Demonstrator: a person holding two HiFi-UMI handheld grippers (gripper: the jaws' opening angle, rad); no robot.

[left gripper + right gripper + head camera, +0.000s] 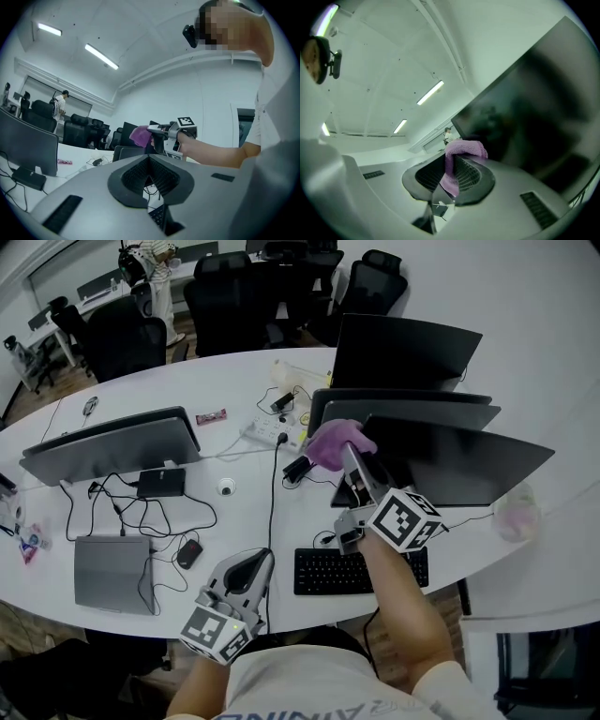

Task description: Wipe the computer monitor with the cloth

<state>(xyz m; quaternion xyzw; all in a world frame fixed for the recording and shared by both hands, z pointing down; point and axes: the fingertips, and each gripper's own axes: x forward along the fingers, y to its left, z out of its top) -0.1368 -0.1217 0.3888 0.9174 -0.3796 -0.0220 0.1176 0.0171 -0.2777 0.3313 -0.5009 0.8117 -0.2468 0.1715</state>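
Pinching cloth at monitor, right hand-held gripper, left hand-held gripper closed, keyboard nearby

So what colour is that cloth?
Purple. The cloth shows best in the head view, pinched in the right gripper.

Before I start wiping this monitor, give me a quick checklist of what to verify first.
1. Cloth clamped by the right gripper, jaws shut on it: ok.
2. Cloth bulges past the jaw tips toward the monitor: ok.
3. Cloth touching the monitor: cannot tell.
4. Left gripper shut and empty: ok.
5. Left gripper held low, away from the monitor: ok.
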